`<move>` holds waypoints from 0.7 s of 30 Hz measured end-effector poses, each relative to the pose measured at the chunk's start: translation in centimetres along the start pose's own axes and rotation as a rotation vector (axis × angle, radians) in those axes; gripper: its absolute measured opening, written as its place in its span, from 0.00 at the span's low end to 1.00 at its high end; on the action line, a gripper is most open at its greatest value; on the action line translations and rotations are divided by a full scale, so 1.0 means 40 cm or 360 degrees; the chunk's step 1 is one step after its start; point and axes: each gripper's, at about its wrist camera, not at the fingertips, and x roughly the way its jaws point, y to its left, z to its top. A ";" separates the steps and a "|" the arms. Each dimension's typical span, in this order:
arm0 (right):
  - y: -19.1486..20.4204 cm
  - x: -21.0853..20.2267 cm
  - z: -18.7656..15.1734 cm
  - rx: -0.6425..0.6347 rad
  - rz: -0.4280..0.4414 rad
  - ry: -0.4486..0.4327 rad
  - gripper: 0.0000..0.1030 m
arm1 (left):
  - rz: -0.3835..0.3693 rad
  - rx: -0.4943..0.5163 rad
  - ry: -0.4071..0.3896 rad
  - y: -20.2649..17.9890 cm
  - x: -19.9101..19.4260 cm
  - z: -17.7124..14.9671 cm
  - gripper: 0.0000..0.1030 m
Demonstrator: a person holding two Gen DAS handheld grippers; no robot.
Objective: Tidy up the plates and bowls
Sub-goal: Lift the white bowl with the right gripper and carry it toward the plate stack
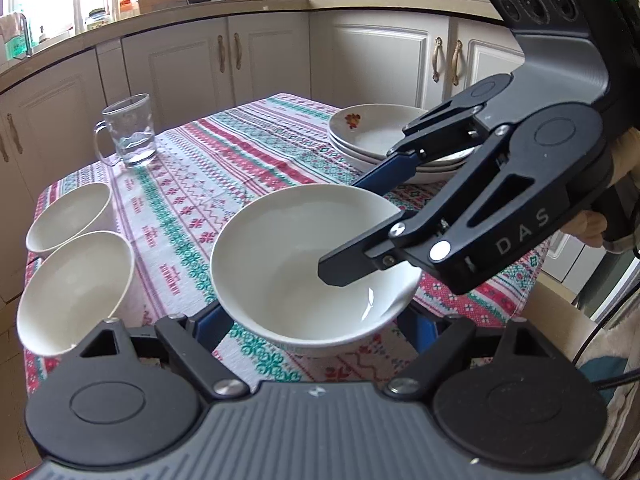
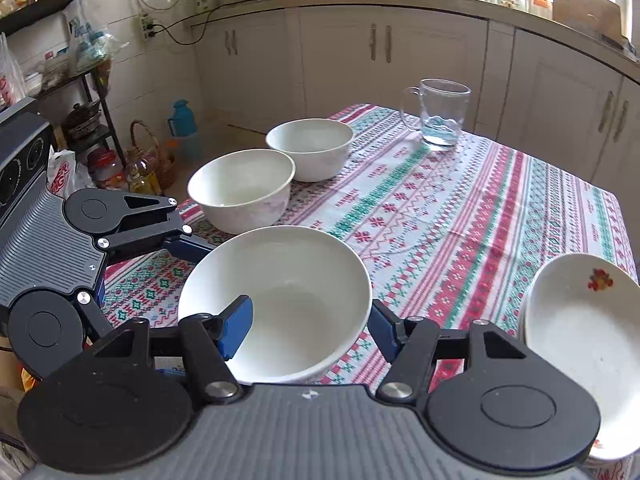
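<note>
1. State: the large white bowl [image 1: 316,268] hangs between both sets of jaws, above the near edge of the table [image 1: 224,168]. The right gripper [image 2: 308,332] jaws are clamped across its wall, one blue pad inside the rim and one outside. The left gripper [image 1: 316,332] jaws stand at medium width astride the bowl's underside; whether their pads press on it cannot be told.
2. Slip hazard: the glazed wall is smooth and the grip covers one narrow spot. A sudden tilt could rotate the bowl out of the pads.
3. Collision hazard: two smaller white bowls [image 2: 276,176] stand ahead and left of the right jaws. A low approach could strike their rims.
4. Stack hazard: the plate stack [image 2: 580,332] lies right of the jaws, at the table edge. A sideways swing could push it off.
5. The glass mug [image 2: 440,114] stands well beyond; low risk.
</note>
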 end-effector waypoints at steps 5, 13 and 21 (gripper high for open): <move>-0.024 -0.007 -0.013 0.0034 -0.0020 -0.0001 0.66 | -0.0017 0.0014 0.0011 -0.008 0.022 0.012 0.85; -0.045 -0.009 -0.027 0.0069 -0.0017 0.0001 0.67 | -0.0022 0.0012 0.0028 -0.016 0.039 0.017 0.85; -0.048 -0.008 -0.032 0.0078 -0.0016 0.0005 0.68 | -0.0024 0.0011 0.0036 -0.016 0.044 0.015 0.85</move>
